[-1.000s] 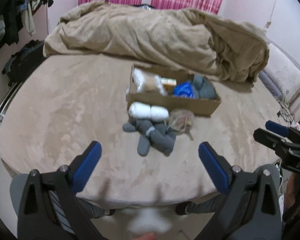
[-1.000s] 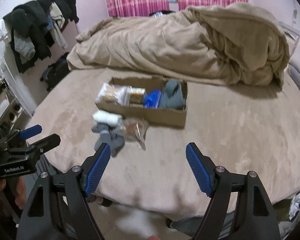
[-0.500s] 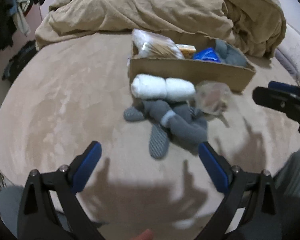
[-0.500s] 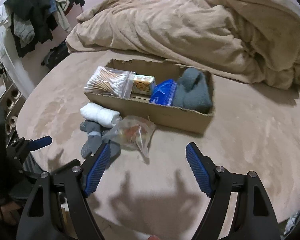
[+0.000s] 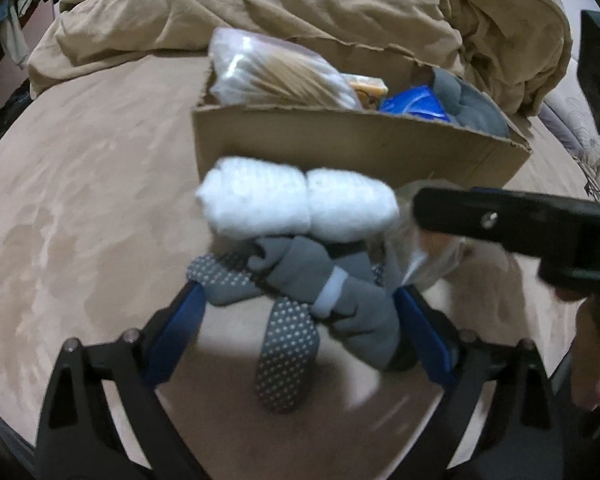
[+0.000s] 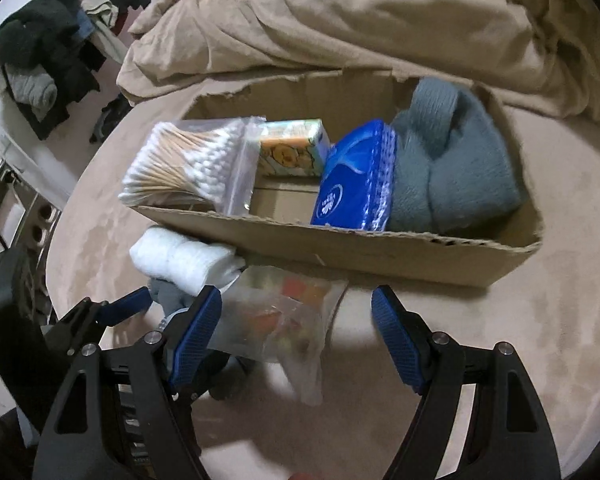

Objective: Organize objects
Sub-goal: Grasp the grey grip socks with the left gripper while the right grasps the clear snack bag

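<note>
Grey socks (image 5: 320, 280) lie between left gripper's (image 5: 300, 328) wide-spread fingers.

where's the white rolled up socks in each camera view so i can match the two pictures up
Left wrist view: the white rolled socks sit center frame, just in front of the cardboard box, on top of the grey socks.
Right wrist view: the white rolled socks are at lower left, against the box's near wall, beside the clear plastic bag.
Shared landmark: the bag of cotton swabs at the box's left end.
</note>
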`<state>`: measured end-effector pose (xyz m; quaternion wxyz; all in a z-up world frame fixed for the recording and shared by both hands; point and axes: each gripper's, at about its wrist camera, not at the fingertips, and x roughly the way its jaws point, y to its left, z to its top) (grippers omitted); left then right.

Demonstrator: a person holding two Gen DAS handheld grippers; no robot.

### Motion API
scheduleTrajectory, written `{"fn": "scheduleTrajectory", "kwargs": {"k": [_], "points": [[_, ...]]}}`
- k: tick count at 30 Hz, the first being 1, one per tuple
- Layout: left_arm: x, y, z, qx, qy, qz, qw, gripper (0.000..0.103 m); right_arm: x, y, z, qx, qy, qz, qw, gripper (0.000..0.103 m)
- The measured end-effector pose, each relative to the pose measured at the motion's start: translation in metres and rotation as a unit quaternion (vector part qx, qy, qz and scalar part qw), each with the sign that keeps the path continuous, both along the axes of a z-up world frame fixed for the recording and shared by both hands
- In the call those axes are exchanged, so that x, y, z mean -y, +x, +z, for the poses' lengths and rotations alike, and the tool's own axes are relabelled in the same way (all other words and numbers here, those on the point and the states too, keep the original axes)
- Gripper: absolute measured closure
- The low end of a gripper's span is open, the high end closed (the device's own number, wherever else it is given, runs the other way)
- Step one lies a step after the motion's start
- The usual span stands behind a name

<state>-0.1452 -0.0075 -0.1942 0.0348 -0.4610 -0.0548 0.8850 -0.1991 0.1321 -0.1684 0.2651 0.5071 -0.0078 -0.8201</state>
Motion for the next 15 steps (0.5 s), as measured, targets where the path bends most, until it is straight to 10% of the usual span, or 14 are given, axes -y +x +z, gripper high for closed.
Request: {"fn": "scheduleTrajectory", "kwargs": {"k": [8,15], "points": [[-0.014,0.001,0.007,-0.012,0.011,-0.026,0.9995,0.057,-0.002,-0.006,-0.017,0.045,-0.041,0.009,0.998,0.037],[-0.020,0.019,0.017,-0.014,0.018,-0.029,0.9993,0.072,-0.019,0.012,0.004,0.032,-0.049,0.002,0.998,0.048]]}}
